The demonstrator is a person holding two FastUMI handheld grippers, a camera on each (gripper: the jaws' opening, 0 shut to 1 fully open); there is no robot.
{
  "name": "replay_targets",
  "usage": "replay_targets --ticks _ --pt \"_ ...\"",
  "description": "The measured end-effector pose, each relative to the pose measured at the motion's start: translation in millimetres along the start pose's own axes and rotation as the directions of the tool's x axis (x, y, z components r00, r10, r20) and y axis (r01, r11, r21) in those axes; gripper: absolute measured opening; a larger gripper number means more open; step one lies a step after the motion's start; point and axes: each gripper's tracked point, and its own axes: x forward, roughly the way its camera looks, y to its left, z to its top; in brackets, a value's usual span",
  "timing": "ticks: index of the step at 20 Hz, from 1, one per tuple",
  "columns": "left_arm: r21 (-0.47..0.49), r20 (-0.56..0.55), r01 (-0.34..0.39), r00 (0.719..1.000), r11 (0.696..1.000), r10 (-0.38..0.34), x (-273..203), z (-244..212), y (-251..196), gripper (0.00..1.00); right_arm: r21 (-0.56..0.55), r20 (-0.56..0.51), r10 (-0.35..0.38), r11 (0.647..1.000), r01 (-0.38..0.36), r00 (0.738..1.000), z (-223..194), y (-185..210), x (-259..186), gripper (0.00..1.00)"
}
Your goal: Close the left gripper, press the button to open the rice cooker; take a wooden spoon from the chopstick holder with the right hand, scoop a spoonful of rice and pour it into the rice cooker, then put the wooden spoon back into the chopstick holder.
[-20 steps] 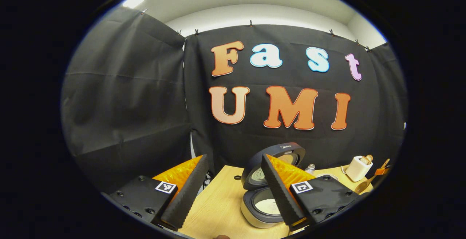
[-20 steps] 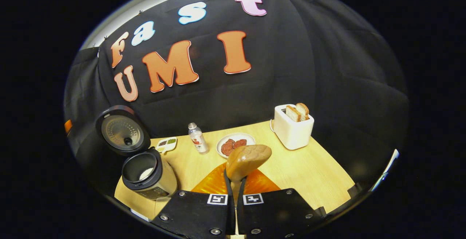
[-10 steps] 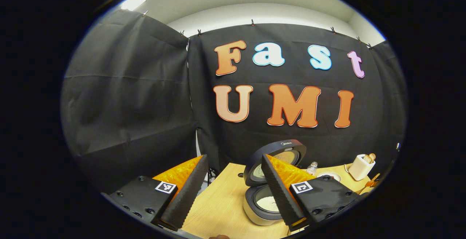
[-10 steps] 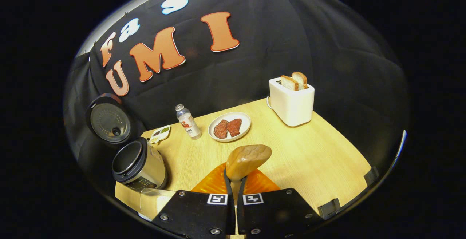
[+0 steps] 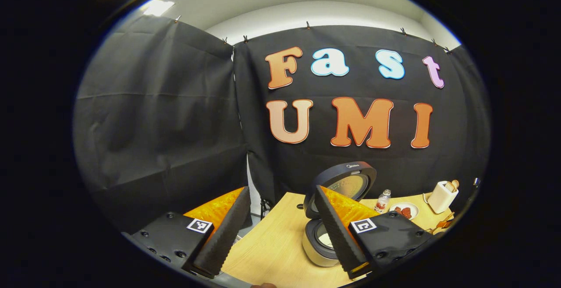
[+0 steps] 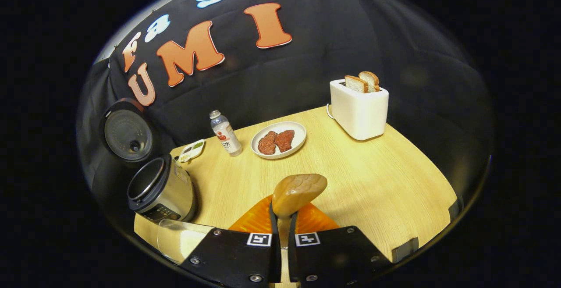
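In the right gripper view, our right tongs (image 6: 284,231) are clenched on the handle of the wooden spoon (image 6: 299,190), its bowl standing up at 6 o'clock above the counter (image 6: 385,187). The rice cooker (image 6: 160,189) sits at 8 o'clock with its lid (image 6: 127,130) raised. A bottle (image 6: 224,132), a plate of meat (image 6: 278,140) and a toaster (image 6: 359,108) holding bread stand towards 12 and 1 o'clock.

In the left gripper view, our left tongs (image 5: 280,231) are released, fingers spread wide and grasping nothing. The open rice cooker (image 5: 322,240) lies at 5 o'clock, partly behind one finger (image 5: 337,231), with white rice inside.
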Motion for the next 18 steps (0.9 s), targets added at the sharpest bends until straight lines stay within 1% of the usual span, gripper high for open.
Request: replay_targets --ticks 1,3,4,6,7,8,10,11,14,15,16,17,18 --pt "0.0 0.001 -0.002 1.0 1.0 0.002 0 1 0 0.98 -0.001 -0.014 -0.015 1.0 0.015 1.0 -4 -4 1 0.09" --pt "0.001 0.002 -0.003 1.0 1.0 0.003 -2 2 -1 0.98 0.024 -0.006 -0.027 0.999 0.028 1.0 0 -9 2 0.14" --pt "0.001 0.002 -0.002 1.0 1.0 0.002 -1 3 -2 0.98 0.033 -0.007 -0.049 0.998 0.049 0.999 -1 -15 2 0.16" --pt "-0.003 0.004 0.002 1.0 1.0 -0.002 -1 4 -6 0.98 0.031 -0.019 -0.095 0.995 0.095 0.995 -2 -31 -1 0.24" --pt "-0.006 0.005 0.005 1.0 1.0 -0.005 -1 4 -8 0.98 0.033 -0.024 -0.11 0.993 0.111 0.994 -4 -36 -3 0.33" --pt "-0.007 0.006 0.009 1.0 1.0 -0.009 -1 5 -10 0.98 0.035 -0.028 -0.13 0.991 0.131 0.991 -3 -41 -4 0.34" --pt "-0.006 0.007 0.021 1.0 1.0 -0.021 1 6 -15 0.97 0.033 0.001 -0.187 0.982 0.187 0.982 7 -56 -9 0.76" --pt "-0.007 0.009 0.026 1.0 1.0 -0.026 3 8 -19 0.97 0.033 0.009 -0.202 0.979 0.201 0.979 12 -60 -13 0.96" --pt "-0.008 0.009 0.03 1.0 1.0 -0.03 10 10 -26 0.98 0.038 0.029 -0.203 0.979 0.202 0.979 26 -61 -28 0.95" --pt "-0.004 0.011 0.047 0.999 0.999 -0.047 13 12 -32 0.98 0.029 0.047 -0.21 0.978 0.209 0.977 35 -63 -34 0.95" --pt "0.0 0.016 0.047 0.999 0.999 -0.047 15 14 -36 0.99 0.019 0.066 -0.218 0.976 0.217 0.974 45 -64 -39 0.95" --pt "0.004 0.02 0.044 0.999 0.999 -0.044 19 19 -36 0.98 0.009 0.083 -0.223 0.975 0.223 0.971 55 -65 -46 0.95" --pt "0.006 0.018 0.064 0.998 0.998 -0.064 22 21 -43 0.98 -0.001 0.101 -0.223 0.975 0.224 0.97 66 -63 -53 0.95"
